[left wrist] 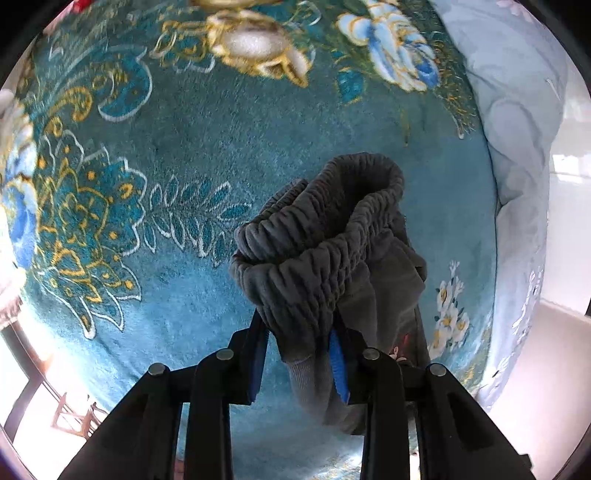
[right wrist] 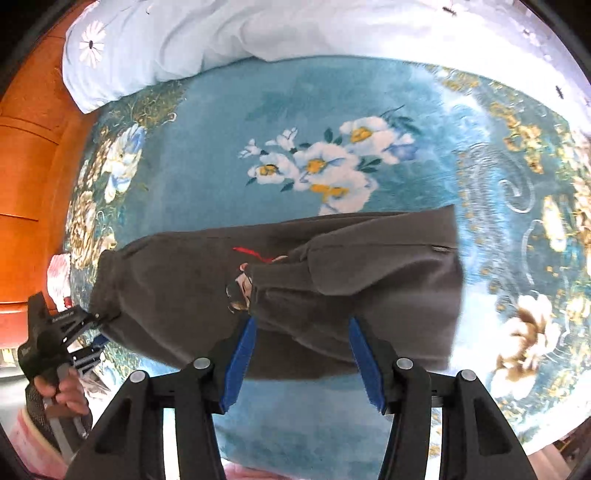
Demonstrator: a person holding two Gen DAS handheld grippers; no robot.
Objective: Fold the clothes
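Observation:
A dark grey pair of trousers (right wrist: pixel 332 273) lies folded across the teal flowered blanket (right wrist: pixel 288 92). It has a small red and cream print near the middle. My left gripper (left wrist: pixel 301 332) is shut on the gathered elastic waistband (left wrist: pixel 325 236) and holds it bunched above the blanket. It also shows at the left of the right wrist view (right wrist: pixel 99 317), at the waist end. My right gripper (right wrist: pixel 301 332) is open, its blue pads on either side of the near edge of the trousers, holding nothing.
A pale blue quilt (right wrist: pixel 221 33) lies bunched along the far side of the bed, also in the left wrist view (left wrist: pixel 517 110). An orange wooden headboard (right wrist: pixel 29 147) stands at the left. A white floor (left wrist: pixel 565 332) lies beyond the bed edge.

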